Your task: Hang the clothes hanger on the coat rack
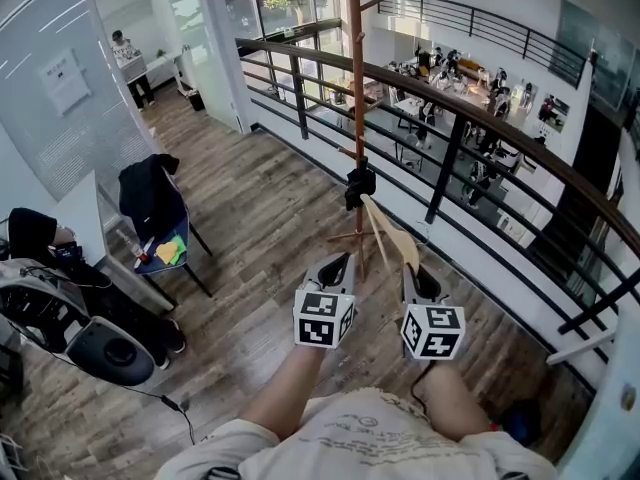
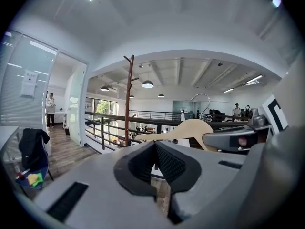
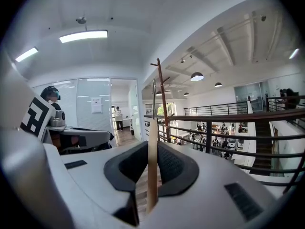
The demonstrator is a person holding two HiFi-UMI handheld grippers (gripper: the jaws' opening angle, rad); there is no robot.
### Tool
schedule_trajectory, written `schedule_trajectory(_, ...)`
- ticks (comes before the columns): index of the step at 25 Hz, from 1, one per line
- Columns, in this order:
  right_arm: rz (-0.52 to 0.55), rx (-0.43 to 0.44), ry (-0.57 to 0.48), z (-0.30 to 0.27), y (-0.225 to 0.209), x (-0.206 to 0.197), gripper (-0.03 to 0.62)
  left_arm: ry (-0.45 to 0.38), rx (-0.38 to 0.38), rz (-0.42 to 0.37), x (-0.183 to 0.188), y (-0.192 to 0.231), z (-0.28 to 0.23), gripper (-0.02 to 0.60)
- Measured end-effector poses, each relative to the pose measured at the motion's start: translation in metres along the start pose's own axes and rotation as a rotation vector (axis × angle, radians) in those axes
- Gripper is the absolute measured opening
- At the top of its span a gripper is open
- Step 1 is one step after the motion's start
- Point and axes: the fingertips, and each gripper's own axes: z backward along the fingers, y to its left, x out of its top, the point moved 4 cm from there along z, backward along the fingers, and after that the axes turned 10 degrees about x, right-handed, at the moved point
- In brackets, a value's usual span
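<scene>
The wooden clothes hanger (image 1: 388,233) stands on edge between the jaws of my right gripper (image 1: 410,268), which is shut on it. In the right gripper view the hanger (image 3: 152,161) runs as a thin upright strip between the pads. My left gripper (image 1: 343,260) is just left of it, jaws together and holding nothing. From the left gripper view the hanger (image 2: 190,128) and its metal hook (image 2: 206,97) show side-on to the right. The brown coat rack (image 1: 356,88) rises right ahead, by the railing, with a black item (image 1: 360,183) on its pole.
A dark curved railing (image 1: 470,118) runs behind the rack, with an open drop to a lower floor beyond. At left stand a chair with a black jacket (image 1: 150,196), a glass wall (image 1: 60,78) and dark bags (image 1: 70,318).
</scene>
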Motion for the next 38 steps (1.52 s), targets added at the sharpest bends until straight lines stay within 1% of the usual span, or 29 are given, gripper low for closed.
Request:
schedule_trajectory(7, 0.001, -0.013, 0.001, -0.014, 0.023, -0.006, 0.051, 0.007, -0.005, 0.016, -0.011, 0.028, 0.006, 0.005)
schedule_trajectory(12, 0.003, 0.003, 0.016, -0.022, 0.033, -0.018, 0.051, 0.020, 0.001, 0.021, -0.023, 0.039, 0.003, 0.003)
schedule_trajectory(16, 0.009, 0.010, 0.023, -0.031, 0.034, -0.018, 0.051, 0.021, 0.006, 0.025, -0.023, 0.046, -0.002, 0.005)
schedule_trajectory(21, 0.009, 0.026, 0.021, -0.050, 0.015, -0.017, 0.051, 0.025, 0.021, 0.026, -0.024, 0.044, -0.023, 0.003)
schedule_trajectory(27, 0.026, 0.059, 0.025, -0.088, 0.007, -0.007, 0.051, 0.021, 0.046, 0.029, -0.019, 0.061, -0.048, 0.005)
schedule_trajectory(32, 0.028, 0.085, 0.029, -0.112, -0.005, -0.006, 0.051, 0.024, 0.056, 0.026, -0.017, 0.066, -0.076, 0.005)
schedule_trajectory(38, 0.023, 0.082, 0.037, -0.146, -0.029, -0.009, 0.051, 0.035, 0.054, 0.016, -0.018, 0.075, -0.117, 0.005)
